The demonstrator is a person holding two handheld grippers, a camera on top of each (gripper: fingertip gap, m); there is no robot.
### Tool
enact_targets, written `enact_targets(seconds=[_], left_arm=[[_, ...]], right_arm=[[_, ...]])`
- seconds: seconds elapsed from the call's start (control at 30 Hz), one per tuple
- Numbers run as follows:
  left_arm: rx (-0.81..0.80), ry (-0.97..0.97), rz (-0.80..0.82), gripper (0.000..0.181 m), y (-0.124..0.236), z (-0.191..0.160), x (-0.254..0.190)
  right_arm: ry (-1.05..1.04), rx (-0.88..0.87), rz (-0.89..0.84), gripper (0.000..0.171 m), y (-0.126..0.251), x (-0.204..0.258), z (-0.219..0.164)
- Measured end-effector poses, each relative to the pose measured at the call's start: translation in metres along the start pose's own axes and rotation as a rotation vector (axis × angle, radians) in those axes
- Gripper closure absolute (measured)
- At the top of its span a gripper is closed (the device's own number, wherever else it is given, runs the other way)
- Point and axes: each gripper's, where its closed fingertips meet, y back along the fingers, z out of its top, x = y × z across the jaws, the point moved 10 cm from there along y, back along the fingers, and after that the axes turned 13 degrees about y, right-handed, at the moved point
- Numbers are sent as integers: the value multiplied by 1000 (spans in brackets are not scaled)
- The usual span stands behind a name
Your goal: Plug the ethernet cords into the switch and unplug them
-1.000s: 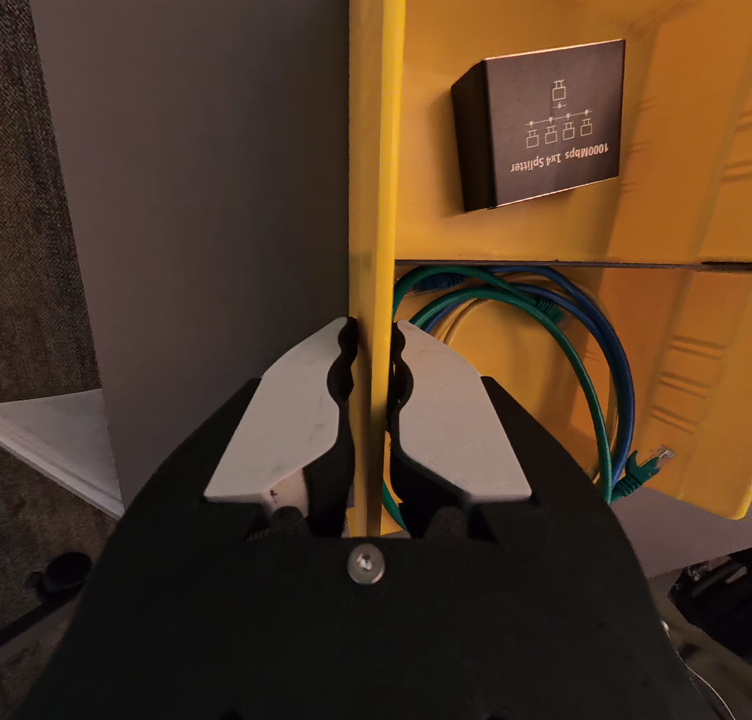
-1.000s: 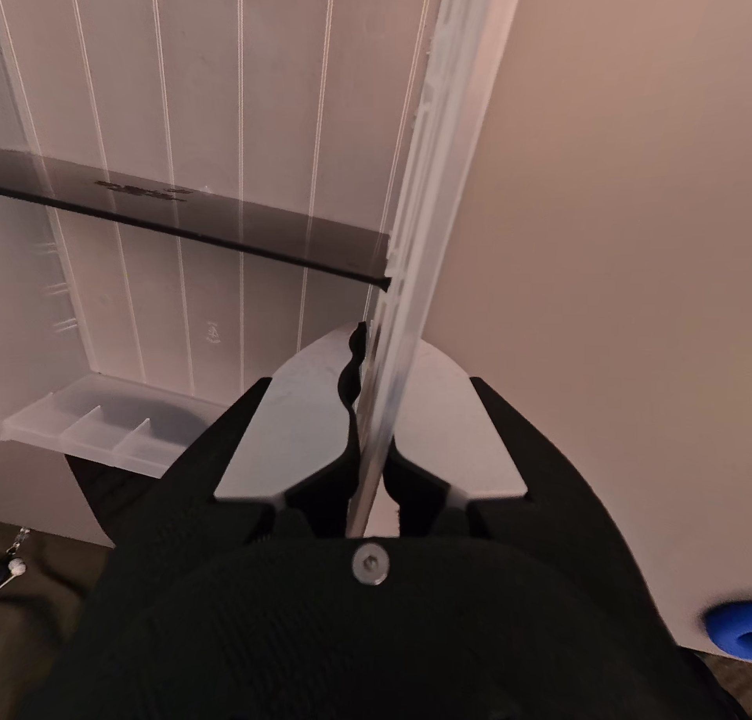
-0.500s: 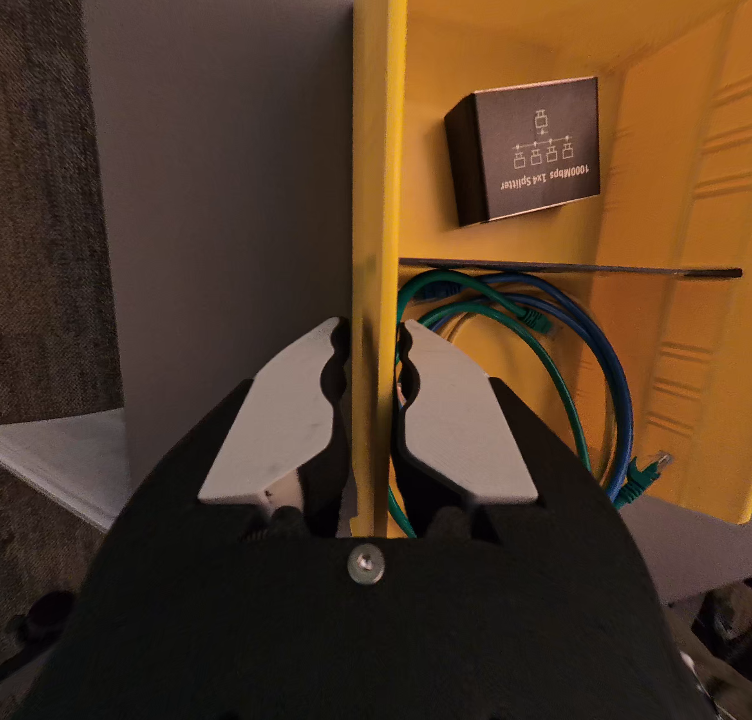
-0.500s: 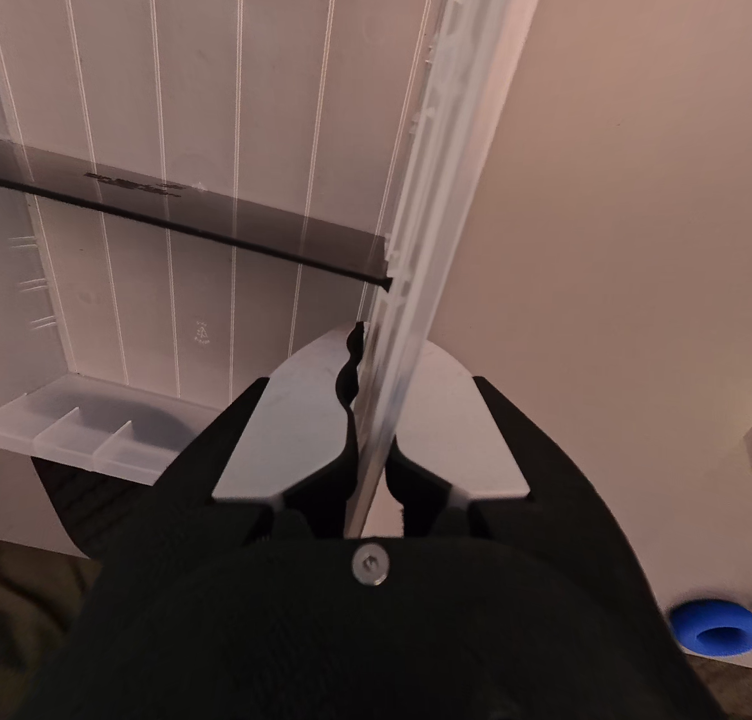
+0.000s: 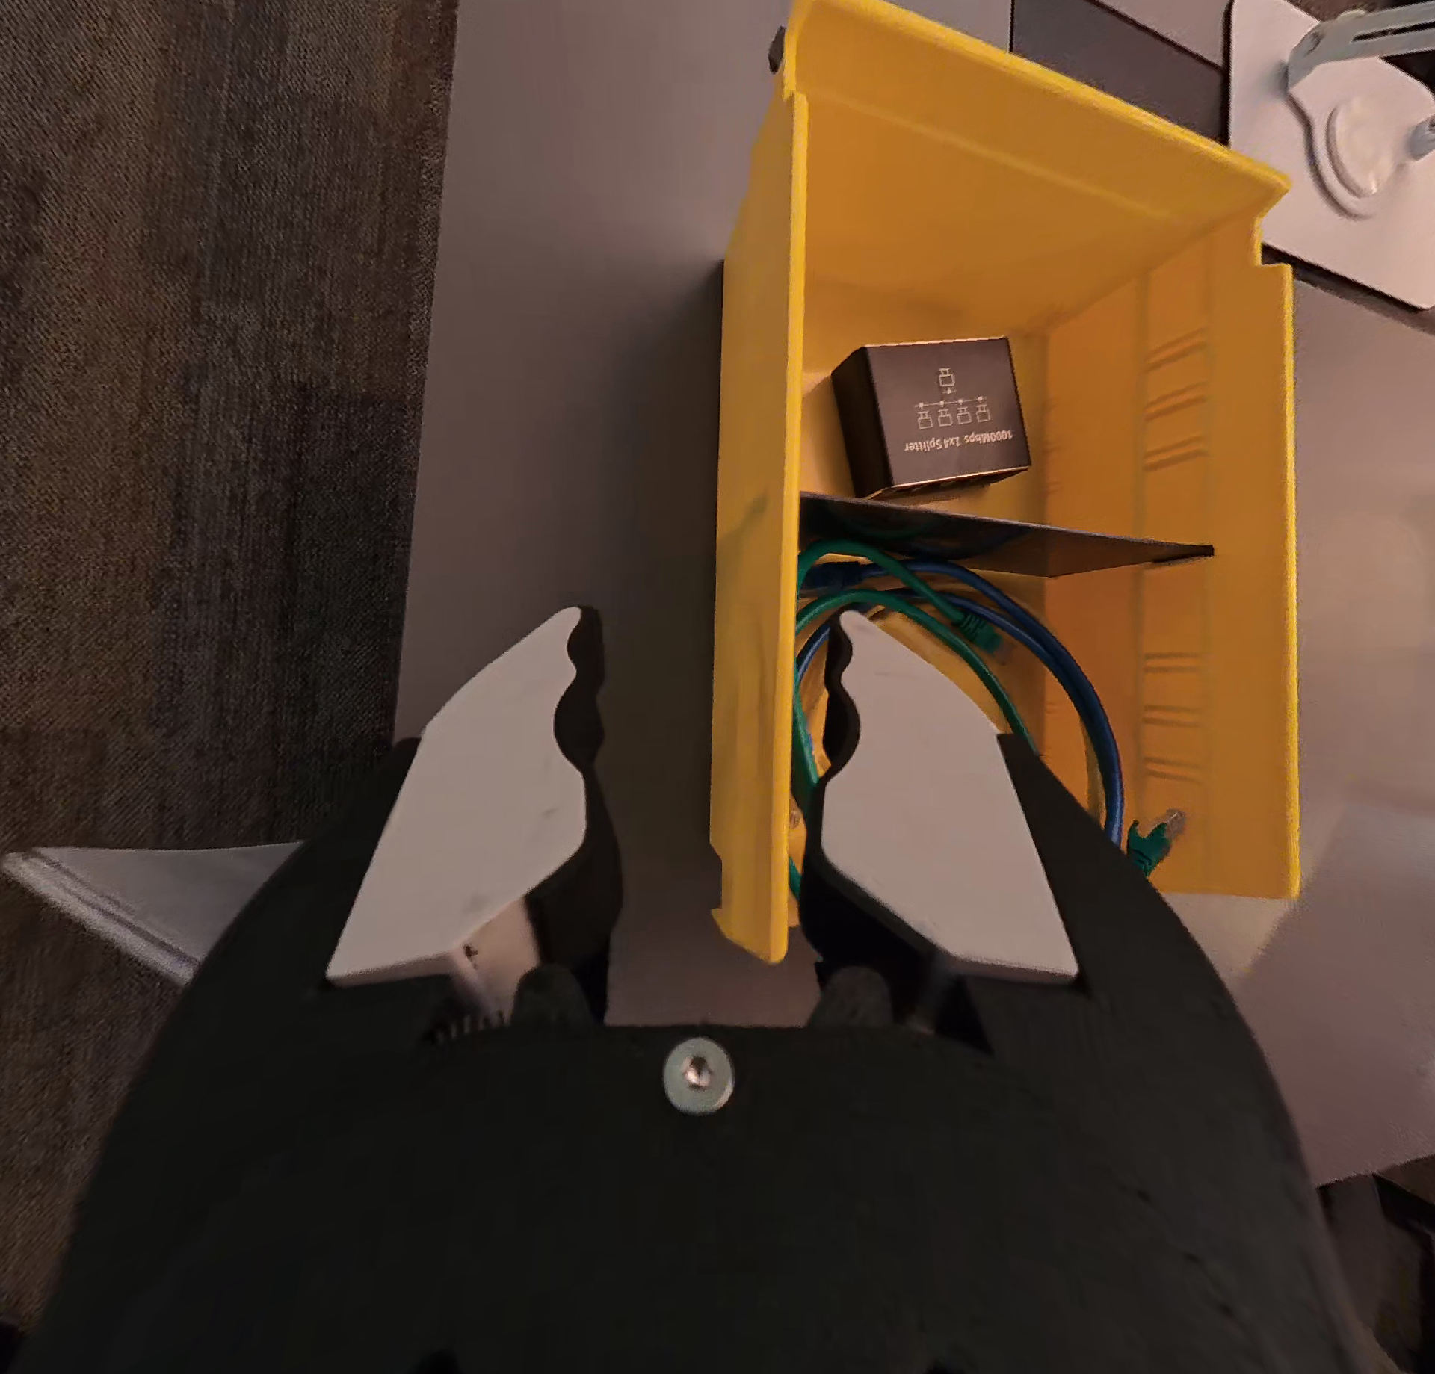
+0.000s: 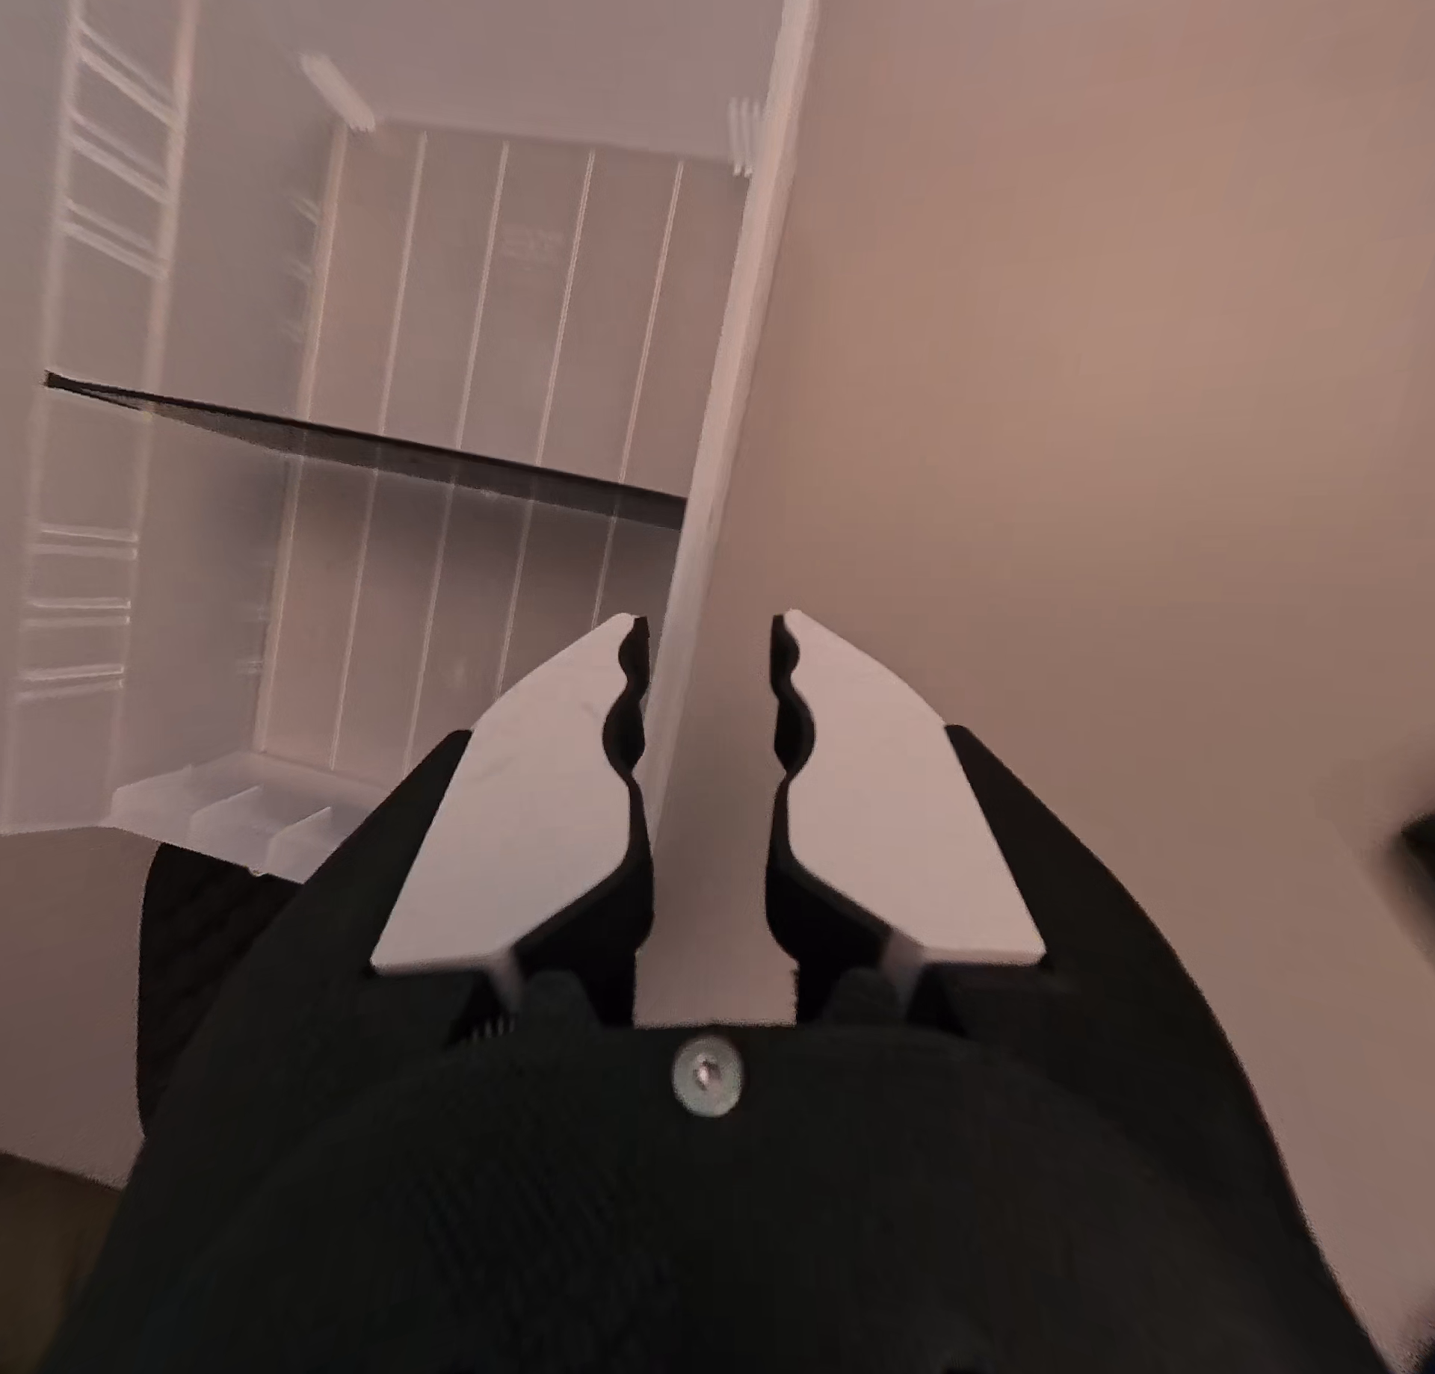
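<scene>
A yellow bin [image 5: 1211, 560] stands on the white table. Its far compartment holds the black switch box [image 5: 932, 425]. Behind a black divider [image 5: 1009, 549], the near compartment holds coiled green and blue ethernet cords [image 5: 1033, 685]. My left gripper [image 5: 710, 626] is open, its jaws straddling the bin's left wall [image 5: 757, 638] without gripping it. My right gripper [image 6: 707, 626] is open astride the right wall [image 6: 738, 444] of a clear plastic bin [image 6: 435, 374] with a black divider [image 6: 373, 444]; that bin looks empty.
A white lamp base [image 5: 1335, 133] and a dark flat pad [image 5: 1110, 40] lie beyond the yellow bin. Dark carpet [image 5: 194, 327] lies left of the table edge. A dark object [image 6: 1417, 844] shows at the right edge of the right wrist view.
Both grippers have opened and let go of the bin walls they were clamped on. Both have drawn back, so more of each bin shows.
</scene>
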Motion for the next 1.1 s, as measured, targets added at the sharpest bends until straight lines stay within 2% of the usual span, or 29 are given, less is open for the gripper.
enact_targets(seconds=[0.2, 0.33, 0.47, 0.57, 0.67, 0.73, 0.83, 0.9, 0.97, 1.03, 1.1], left_arm=[[135, -27, -8, 127, -8, -20, 3], [233, -72, 32, 135, -26, -37, 5], [226, -28, -19, 147, -34, -41, 5], [218, -53, -5, 145, -33, -40, 5], [162, -79, -29, 143, -11, -29, 6], [68, -79, -31, 142, 30, -5, 2], [-140, -150, -1, 136, 124, 48, -38], [-280, -240, 51, 124, 190, 79, -88], [-397, -319, 70, 104, 246, 101, -150], [-502, -368, 36, 88, 287, 112, -213], [-601, -401, -59, 81, 308, 109, -275]], right_arm=[[-45, -57, 41, 139, 8, 0, -16], [-22, 5, 84, 141, -2, 8, -26], [7, 47, 37, 149, -8, 13, -24], [42, 68, 2, 151, -9, 15, -22], [82, 50, 21, 146, 3, 14, -22], [69, 29, -3, 144, 35, 5, -12], [71, -135, -170, 141, 128, -2, 31], [89, -282, -293, 136, 205, 10, 72], [130, -436, -424, 131, 281, 39, 113], [178, -608, -543, 125, 345, 78, 148], [227, -788, -582, 119, 385, 125, 173]])
